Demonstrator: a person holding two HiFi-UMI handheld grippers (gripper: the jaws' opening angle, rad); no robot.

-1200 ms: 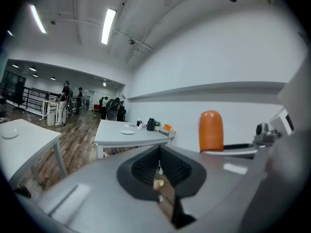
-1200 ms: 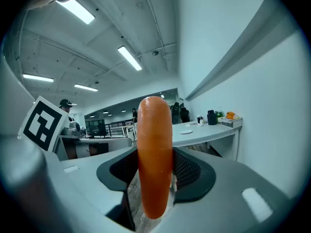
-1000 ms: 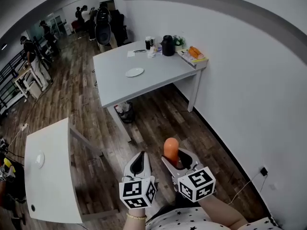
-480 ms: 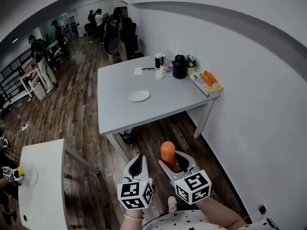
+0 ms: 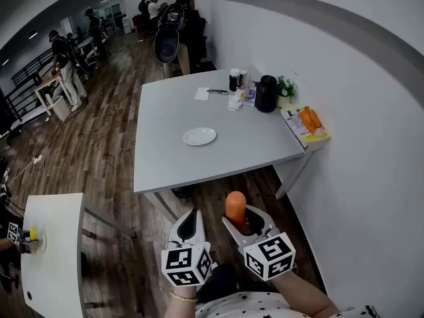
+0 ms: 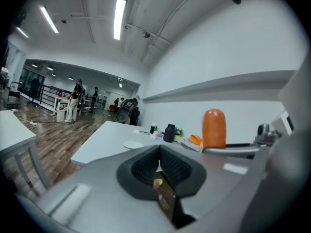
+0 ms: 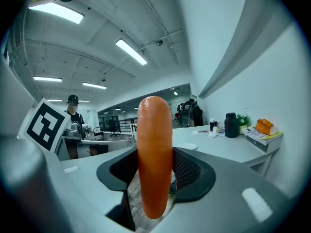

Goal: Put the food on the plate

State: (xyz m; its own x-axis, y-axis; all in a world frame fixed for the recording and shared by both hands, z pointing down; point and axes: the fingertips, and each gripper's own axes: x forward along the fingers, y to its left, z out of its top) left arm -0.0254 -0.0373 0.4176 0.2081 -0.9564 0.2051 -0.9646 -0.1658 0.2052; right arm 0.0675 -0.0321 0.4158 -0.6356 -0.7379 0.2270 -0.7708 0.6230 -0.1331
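Grey worktop [image 5: 165, 158] ahead, well apart from grippers. White plate [image 5: 199, 136] near its middle, bare: nothing delivered yet. Judged stage: carry; approach, lowering and release left.

Right gripper [image 5: 246, 218]: fingers clamped on sausage [image 5: 236, 207], upright, above wooden floor. Left gripper [image 5: 189, 225]: fingers pressed together, empty.

Sausage: orange-red, smooth, glossy, rounded tip above fingers.

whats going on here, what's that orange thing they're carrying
A person holds a gripper in each hand. The right gripper clamps an orange sausage upright in its jaws. The left gripper is shut and empty. The white plate sits on the grey table ahead; the sausage is not yet on it.
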